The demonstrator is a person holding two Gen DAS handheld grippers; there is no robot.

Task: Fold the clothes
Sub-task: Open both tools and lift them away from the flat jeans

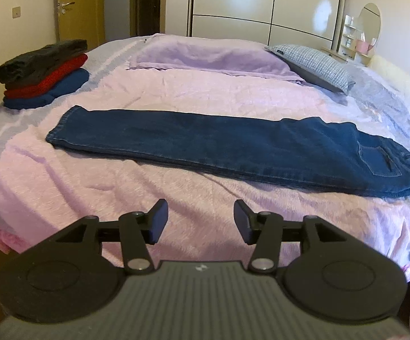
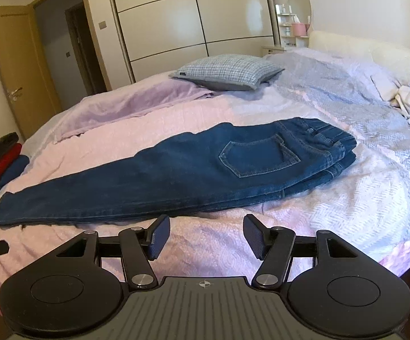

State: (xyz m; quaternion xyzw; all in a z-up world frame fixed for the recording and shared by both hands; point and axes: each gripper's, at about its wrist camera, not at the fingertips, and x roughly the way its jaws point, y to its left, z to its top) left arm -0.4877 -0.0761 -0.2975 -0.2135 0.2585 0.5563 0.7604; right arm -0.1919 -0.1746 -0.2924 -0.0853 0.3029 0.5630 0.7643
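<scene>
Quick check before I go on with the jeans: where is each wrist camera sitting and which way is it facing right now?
Left wrist: behind the left gripper, angled down across the bed; sees the jeans lengthwise, the stack of folded clothes far left; own open jaws, empty.
Right wrist: behind the right gripper, nearer the waistband end; own open jaws, plus the left gripper's tip at left edge.
Shared: jeans, stack, checked pillow, wardrobe.
</scene>
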